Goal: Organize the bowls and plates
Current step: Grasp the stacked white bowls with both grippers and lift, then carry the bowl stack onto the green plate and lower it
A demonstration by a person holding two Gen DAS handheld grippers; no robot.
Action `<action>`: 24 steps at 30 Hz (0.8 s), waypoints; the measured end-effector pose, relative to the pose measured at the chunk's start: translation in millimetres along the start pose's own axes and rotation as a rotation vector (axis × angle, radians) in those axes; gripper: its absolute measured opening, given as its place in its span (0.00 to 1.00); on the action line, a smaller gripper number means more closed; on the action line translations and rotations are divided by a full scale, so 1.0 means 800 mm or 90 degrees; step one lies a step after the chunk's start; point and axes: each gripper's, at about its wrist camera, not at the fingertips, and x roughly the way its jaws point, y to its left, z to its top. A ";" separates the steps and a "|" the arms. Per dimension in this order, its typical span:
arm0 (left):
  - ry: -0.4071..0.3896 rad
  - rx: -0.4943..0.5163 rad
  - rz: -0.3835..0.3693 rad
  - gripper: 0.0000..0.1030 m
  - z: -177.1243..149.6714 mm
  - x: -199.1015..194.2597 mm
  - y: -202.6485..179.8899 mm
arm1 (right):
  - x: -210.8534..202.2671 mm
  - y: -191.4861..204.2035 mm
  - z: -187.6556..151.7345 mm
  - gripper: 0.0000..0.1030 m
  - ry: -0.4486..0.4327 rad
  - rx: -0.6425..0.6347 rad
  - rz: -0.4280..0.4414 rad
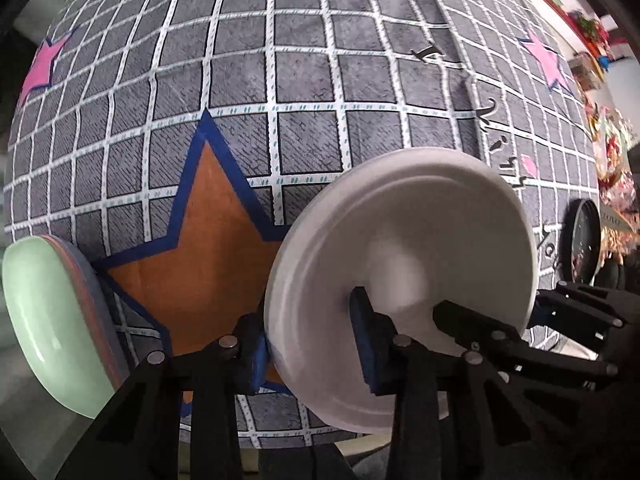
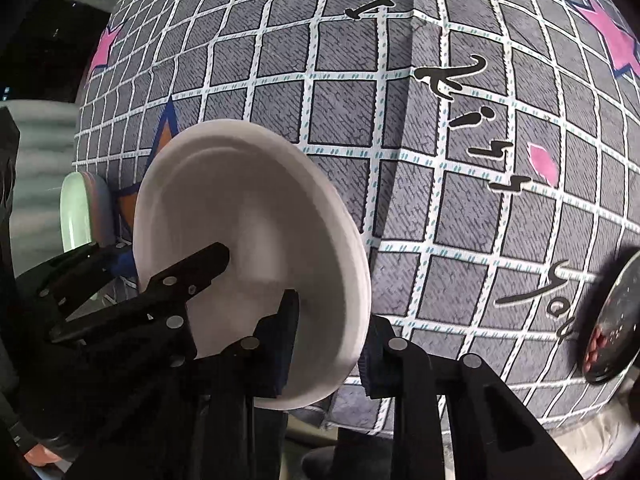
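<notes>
A white plate [image 1: 400,280] is held off the checked tablecloth [image 1: 280,80] between both grippers. My left gripper [image 1: 312,344] is shut on the plate's near rim, one finger on each face. My right gripper [image 2: 328,344] is shut on the same white plate [image 2: 248,248] at its opposite rim; it shows in the left wrist view [image 1: 580,320] at the plate's right. A stack with a pale green plate [image 1: 52,320] on top lies at the left, also seen in the right wrist view [image 2: 76,216]. A black plate [image 1: 584,240] lies at the right.
The grey cloth carries an orange star [image 1: 208,264], pink stars [image 1: 548,64] and black lettering [image 2: 472,80]. The black plate [image 2: 612,320] holds small reddish bits. Colourful clutter [image 1: 612,152] lies beyond the table's right edge.
</notes>
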 end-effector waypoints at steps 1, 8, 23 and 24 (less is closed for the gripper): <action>-0.007 0.009 0.000 0.38 -0.001 -0.005 -0.001 | -0.005 0.001 -0.003 0.28 -0.004 0.004 -0.004; -0.038 0.046 0.000 0.37 -0.006 -0.043 0.014 | -0.030 0.042 -0.014 0.29 -0.037 0.038 -0.007; -0.091 -0.012 0.012 0.36 -0.034 -0.102 0.179 | -0.045 0.170 0.018 0.29 -0.063 -0.020 -0.008; -0.093 -0.019 0.014 0.36 -0.035 -0.104 0.187 | -0.045 0.179 0.019 0.29 -0.063 -0.027 -0.007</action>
